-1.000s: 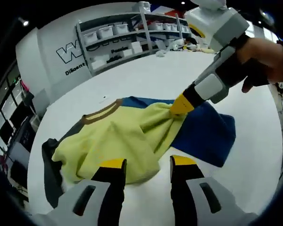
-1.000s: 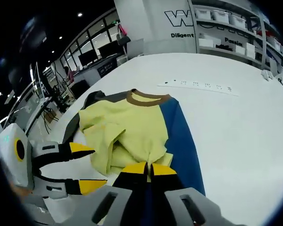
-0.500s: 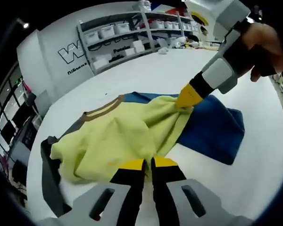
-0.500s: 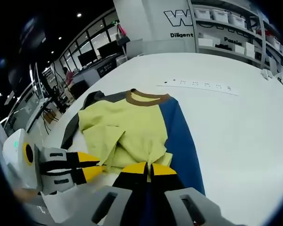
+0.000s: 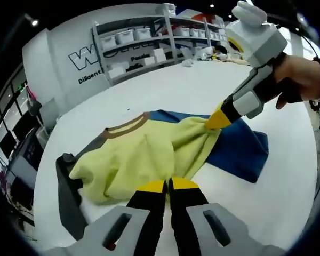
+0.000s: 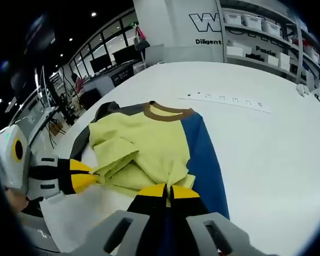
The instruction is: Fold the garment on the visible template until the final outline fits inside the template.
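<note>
Now both grippers, the left gripper (image 5: 168, 185) and right gripper (image 6: 169, 190), are clamped tight on the yellow hem of the garment (image 5: 144, 154) at lower centre. If either pinch slips mid-fold, the cloth bunches and overhangs the template.

A broad white table (image 6: 266, 160) spreads ahead of the claw. Beyond its far edge stands a curved white wall (image 5: 64, 58) with dark lettering, and beside it grey shelving (image 5: 144, 45) stacked with white bins. Off to one side, dark windows (image 6: 104, 58) line the room under small ceiling lights (image 6: 94, 14).
</note>
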`<state>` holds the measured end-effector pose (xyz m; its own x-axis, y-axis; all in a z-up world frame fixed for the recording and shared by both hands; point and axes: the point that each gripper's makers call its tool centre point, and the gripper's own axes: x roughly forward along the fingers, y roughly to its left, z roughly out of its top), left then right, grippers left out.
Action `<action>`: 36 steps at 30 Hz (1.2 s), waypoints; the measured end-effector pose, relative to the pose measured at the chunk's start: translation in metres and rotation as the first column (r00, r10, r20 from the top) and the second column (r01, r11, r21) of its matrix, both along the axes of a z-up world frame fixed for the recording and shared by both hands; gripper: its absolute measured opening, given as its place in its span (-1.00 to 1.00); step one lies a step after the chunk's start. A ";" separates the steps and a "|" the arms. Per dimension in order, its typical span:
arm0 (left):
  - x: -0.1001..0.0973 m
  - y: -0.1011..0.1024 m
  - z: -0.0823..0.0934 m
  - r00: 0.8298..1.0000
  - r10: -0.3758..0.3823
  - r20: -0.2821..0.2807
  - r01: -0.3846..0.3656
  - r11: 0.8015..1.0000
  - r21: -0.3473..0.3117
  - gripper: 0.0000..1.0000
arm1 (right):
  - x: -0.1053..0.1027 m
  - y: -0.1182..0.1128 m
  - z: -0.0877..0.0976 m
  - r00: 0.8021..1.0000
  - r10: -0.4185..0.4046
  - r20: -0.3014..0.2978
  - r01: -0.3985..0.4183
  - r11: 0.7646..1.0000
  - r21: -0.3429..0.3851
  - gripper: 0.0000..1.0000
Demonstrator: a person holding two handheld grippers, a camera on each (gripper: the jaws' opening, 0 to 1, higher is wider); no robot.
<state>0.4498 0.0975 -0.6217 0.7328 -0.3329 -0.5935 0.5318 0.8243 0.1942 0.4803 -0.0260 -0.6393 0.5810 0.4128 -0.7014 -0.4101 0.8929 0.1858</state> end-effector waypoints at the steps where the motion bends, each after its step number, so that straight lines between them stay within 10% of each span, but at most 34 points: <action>1: 0.000 0.004 0.003 1.000 0.009 0.007 -0.009 1.000 0.002 -0.92 | 0.000 0.000 0.001 1.000 0.000 0.002 0.000 1.000 0.000 -1.00; 19: -0.015 0.071 0.048 0.996 0.038 0.077 -0.042 0.997 0.063 -0.92 | -0.021 0.015 0.042 0.999 0.043 0.009 -0.043 0.997 0.066 -1.00; 32: -0.052 0.102 0.053 0.994 -0.085 0.073 0.073 0.986 0.150 -0.92 | -0.056 0.026 0.077 0.996 0.089 0.008 -0.089 0.986 0.141 -1.00; 36: -0.069 0.114 0.053 0.990 -0.129 0.052 0.117 0.976 0.183 -0.92 | -0.071 0.015 0.083 0.994 0.103 0.022 -0.104 0.992 0.066 -1.00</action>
<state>0.3809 0.2120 -0.5691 0.7310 -0.3155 -0.6051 0.6087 0.7022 0.3692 0.4094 -0.0106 -0.5559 0.5450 0.5170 -0.6601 -0.5037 0.8313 0.2351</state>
